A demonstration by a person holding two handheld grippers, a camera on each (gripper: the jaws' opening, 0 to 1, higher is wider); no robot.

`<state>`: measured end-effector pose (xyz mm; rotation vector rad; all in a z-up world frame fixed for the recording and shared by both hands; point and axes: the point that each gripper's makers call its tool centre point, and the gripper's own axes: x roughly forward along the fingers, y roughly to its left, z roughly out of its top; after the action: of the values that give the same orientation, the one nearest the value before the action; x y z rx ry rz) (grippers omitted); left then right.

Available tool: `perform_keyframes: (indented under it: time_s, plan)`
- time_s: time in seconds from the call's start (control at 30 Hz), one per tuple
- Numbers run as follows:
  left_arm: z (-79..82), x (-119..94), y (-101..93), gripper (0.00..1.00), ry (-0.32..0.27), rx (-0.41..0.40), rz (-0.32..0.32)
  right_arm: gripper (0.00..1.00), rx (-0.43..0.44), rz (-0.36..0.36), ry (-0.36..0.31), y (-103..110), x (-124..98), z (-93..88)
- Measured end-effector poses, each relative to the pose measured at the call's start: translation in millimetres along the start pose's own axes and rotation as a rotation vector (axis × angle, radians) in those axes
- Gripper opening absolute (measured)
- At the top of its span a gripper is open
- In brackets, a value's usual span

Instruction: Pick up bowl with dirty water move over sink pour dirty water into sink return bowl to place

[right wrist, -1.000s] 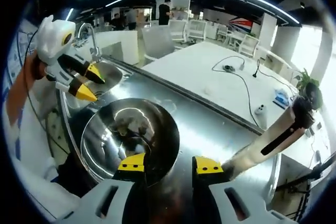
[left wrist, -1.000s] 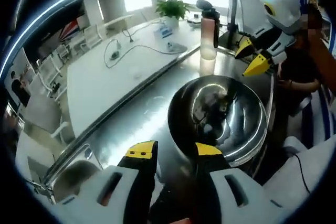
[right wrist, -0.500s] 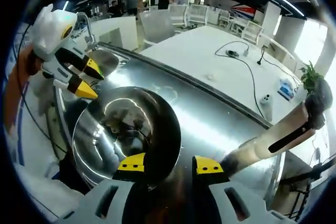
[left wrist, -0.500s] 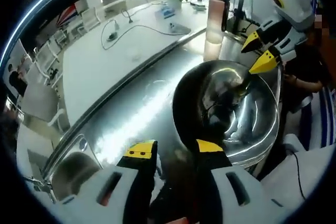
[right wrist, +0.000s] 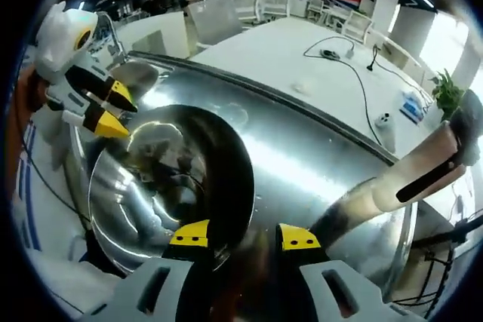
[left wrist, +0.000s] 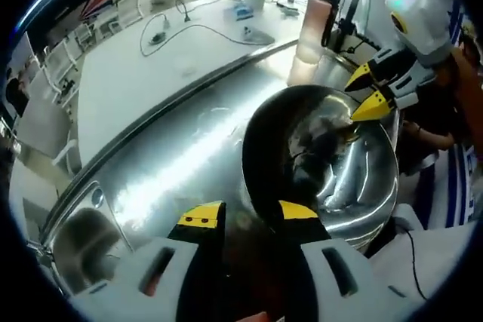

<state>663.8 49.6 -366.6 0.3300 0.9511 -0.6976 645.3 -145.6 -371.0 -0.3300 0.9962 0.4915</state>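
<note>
A wide steel bowl (left wrist: 332,186) with murky water and dark bits in its bottom hangs over the steel counter (left wrist: 173,171). My left gripper (left wrist: 249,220) is shut on the near rim, which passes between its yellow-tipped jaws. The right gripper (left wrist: 364,92) grips the opposite rim at the upper right of the left gripper view. In the right gripper view the same bowl (right wrist: 151,186) sits at left centre, with my right gripper (right wrist: 243,237) shut on its rim. There the left gripper (right wrist: 102,111) holds the far edge.
The sink (left wrist: 83,235) lies along the counter, and in the right gripper view the sink (right wrist: 136,75) sits behind the left gripper. A pink bottle (left wrist: 311,24) stands at the counter's other end. A white table (left wrist: 136,73) with cables runs alongside. A person's sleeve (left wrist: 460,88) is close by.
Both views have swung while the bowl keeps its place between both pairs of jaws. The counter and sink have slid in the pictures, and the bowl looks slightly higher over the counter.
</note>
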Motion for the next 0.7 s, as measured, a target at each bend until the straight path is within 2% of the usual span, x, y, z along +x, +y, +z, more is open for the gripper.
perform_keyframes:
  time_s: [0.4, 0.6, 0.7]
  plan:
    - [-9.2, 2, -12.3, 0.23, 0.017, 0.021, -0.002, 0.26, 0.038, 0.035, 0.049, 11, 10, -13.8]
    - [-10.0, 2, -11.4, 0.20, 0.029, 0.011, 0.017, 0.19, 0.071, 0.031, 0.053, 10, 9, -13.5]
    - [-11.7, 3, -12.0, 0.19, 0.033, 0.004, 0.023, 0.18, 0.079, 0.041, 0.059, 12, 12, -14.7]
